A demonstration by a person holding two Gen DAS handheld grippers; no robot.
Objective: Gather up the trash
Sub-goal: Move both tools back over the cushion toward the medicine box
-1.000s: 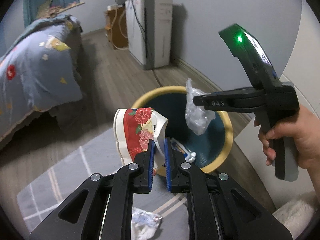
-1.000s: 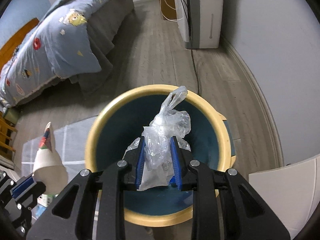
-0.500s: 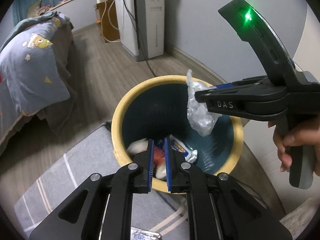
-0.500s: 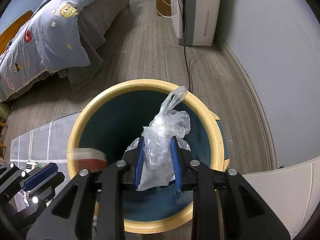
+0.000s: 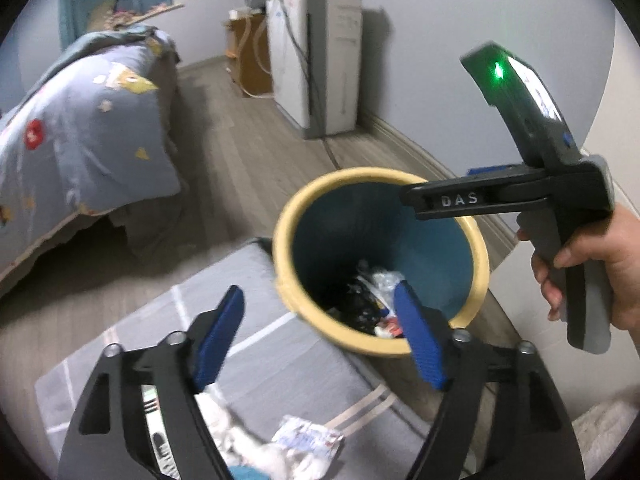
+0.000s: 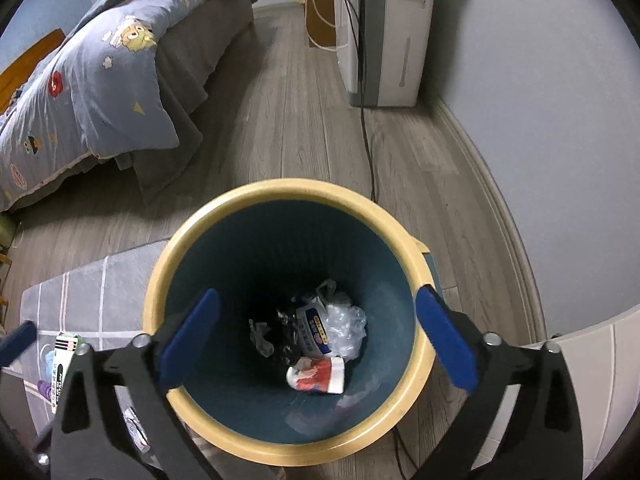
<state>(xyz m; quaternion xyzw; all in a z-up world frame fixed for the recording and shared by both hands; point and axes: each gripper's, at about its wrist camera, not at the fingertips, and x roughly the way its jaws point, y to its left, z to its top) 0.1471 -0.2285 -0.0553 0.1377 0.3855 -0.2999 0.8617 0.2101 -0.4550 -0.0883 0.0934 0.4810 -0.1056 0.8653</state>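
Both of my grippers have just let go over the round bin with the yellow rim and dark teal inside (image 6: 224,236). A second ago my right gripper (image 6: 316,340) pinched a crumpled clear plastic bag above the bin; its jaws have just been opening and now stand wide with nothing between them, and the clear plastic bag (image 6: 344,320) lies at the bottom of the bin. My left gripper (image 5: 316,340) held a crushed white paper cup with a red flower print beside the rim; its jaws have also just been opening, wide and empty, and the paper cup (image 6: 316,374) rests on its side in the bin just below the bag. On the grey rug with pale lines (image 5: 280,340) a crumpled white wrapper (image 5: 308,438) lies near my left gripper's fingers.
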